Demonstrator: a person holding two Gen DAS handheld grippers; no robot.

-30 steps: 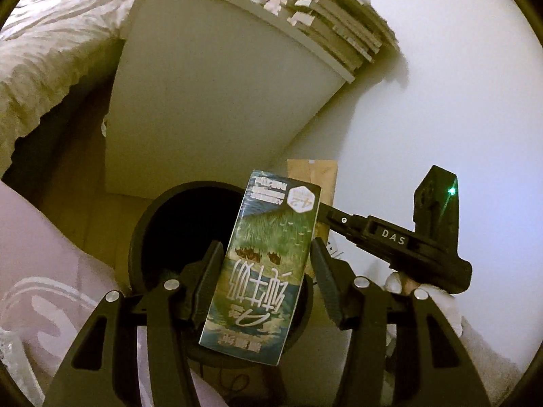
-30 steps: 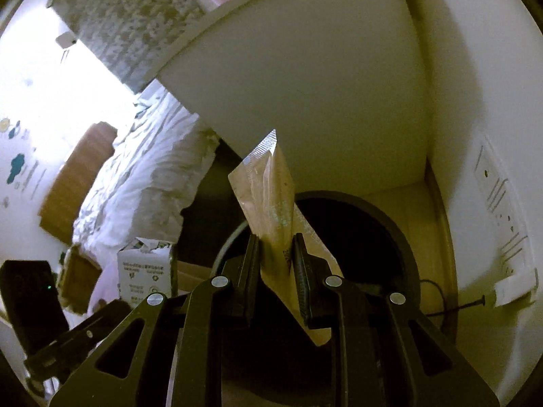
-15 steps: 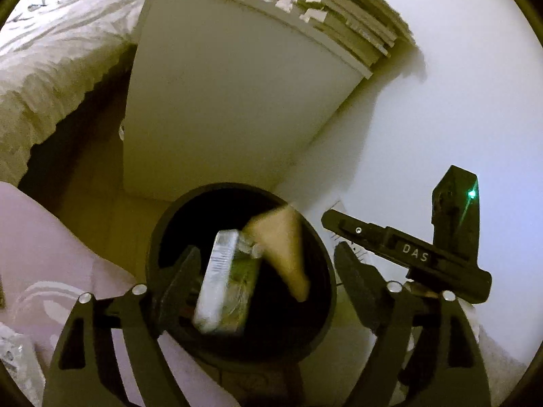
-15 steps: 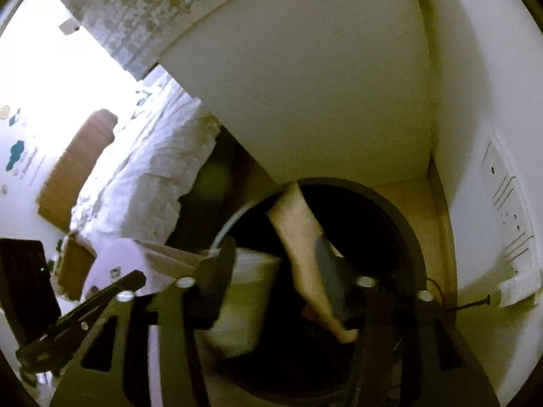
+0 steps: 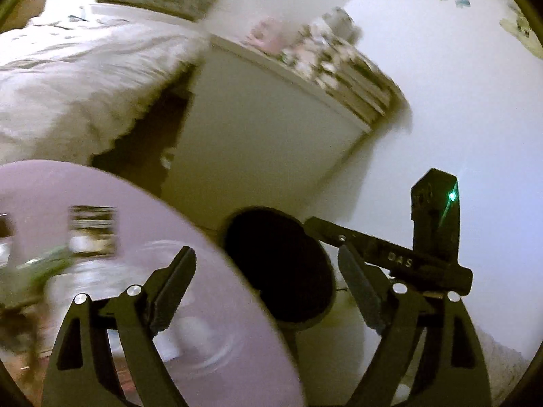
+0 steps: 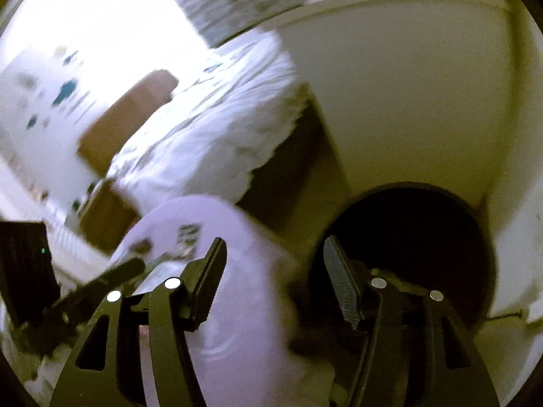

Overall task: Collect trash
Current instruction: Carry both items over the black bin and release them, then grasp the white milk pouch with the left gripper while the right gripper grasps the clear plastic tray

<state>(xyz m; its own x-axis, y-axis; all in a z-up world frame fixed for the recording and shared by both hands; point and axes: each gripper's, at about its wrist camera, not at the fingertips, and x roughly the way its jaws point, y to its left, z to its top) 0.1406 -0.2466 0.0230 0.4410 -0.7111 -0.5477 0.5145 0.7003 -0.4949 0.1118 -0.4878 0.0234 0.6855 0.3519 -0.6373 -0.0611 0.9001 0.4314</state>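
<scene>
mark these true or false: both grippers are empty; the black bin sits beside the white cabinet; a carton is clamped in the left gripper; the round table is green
1. Both grippers are empty. True: nothing sits between the opening jaws of the left gripper or the right gripper.
2. The black bin sits beside the white cabinet. True.
3. A carton is clamped in the left gripper. False: its jaws hold nothing.
4. The round table is green. False: it is pale lilac.

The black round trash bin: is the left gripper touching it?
Apart. The left wrist view shows the left gripper with opening jaws, nothing between them, and the black round trash bin lies farther off beyond its fingertips.
</scene>
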